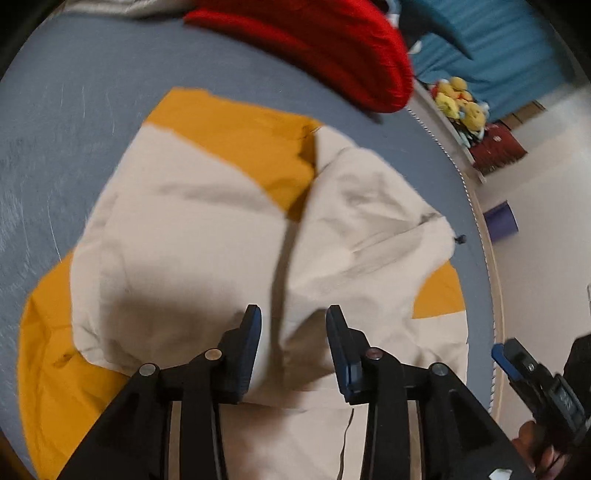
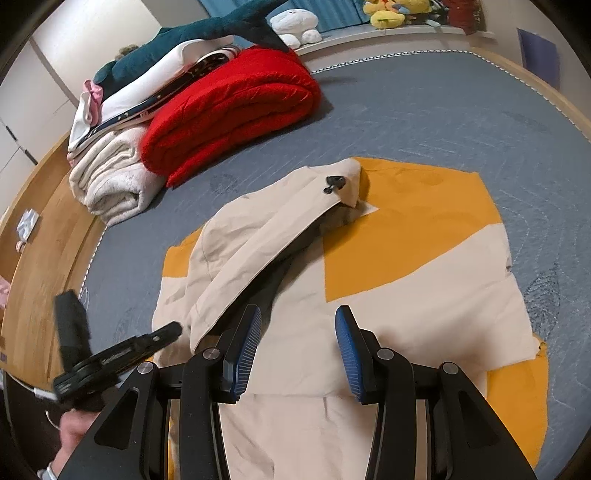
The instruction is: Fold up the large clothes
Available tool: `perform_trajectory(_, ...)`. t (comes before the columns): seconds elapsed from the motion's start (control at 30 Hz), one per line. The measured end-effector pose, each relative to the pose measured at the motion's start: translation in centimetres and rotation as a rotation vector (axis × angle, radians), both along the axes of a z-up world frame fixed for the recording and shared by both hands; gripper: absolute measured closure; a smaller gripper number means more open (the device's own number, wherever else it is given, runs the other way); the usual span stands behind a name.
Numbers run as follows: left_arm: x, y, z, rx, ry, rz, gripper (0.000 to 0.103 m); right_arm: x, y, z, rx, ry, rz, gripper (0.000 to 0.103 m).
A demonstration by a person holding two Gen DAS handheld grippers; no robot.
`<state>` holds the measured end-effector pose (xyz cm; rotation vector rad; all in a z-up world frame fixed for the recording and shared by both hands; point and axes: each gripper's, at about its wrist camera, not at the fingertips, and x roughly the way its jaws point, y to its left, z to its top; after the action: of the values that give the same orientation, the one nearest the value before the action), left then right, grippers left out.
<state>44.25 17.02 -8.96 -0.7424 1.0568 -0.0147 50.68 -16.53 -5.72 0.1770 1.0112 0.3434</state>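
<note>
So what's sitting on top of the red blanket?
A stack of folded white fabric leans onto the red blanket, with a teal shark plush above. What lies beneath the stack is covered.

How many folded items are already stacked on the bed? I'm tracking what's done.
At least 3: a red blanket, a cream fleece beside it, and a white garment on top. More may be hidden in the pile.

A thick folded red fleece blanket (image 2: 232,110) lies on the grey-blue quilted bed (image 2: 424,110), touching a rolled cream towel (image 2: 110,181). Behind, a dark teal plush shark (image 2: 207,29) tops stacked white linens; yellow plush toys (image 2: 391,13) line the ledge.
</note>
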Motion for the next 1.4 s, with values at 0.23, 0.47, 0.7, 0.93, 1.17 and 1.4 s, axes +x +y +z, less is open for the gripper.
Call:
perform_trajectory(0.23,0.3,0.2,-2.4,-0.130,0.014,0.002,0.065,-0.1,0.3,-0.4,-0.002,0.008,0.015,0.059)
perform_trajectory(0.47,-0.3,-1.9,2.2,-0.078,-0.194,-0.115,0.101,0.3,0.0,-0.7,0.020,0.018,0.008,0.059)
perform_trajectory(0.7,-1.5,-9.4,6.4,-0.108,-0.307,-0.449,0.102,0.4,-0.8,0.2,0.085,-0.019,-0.004,0.059)
perform_trajectory(0.93,-3.1,-15.9,3.4,0.082,-0.157,-0.661,0.102,0.5,-0.2,0.1,0.166,-0.004,0.046,0.051)
perform_trajectory(1.17,-2.7,-15.4,3.1,0.050,-0.105,-0.652,0.101,0.7,2.6,-3.0,0.097,0.081,0.121,0.048)
perform_trajectory(1.4,-3.0,-14.3,3.3,0.006,-0.094,-0.621,0.096,0.3,4.6,-3.6,0.028,0.057,0.205,0.076)
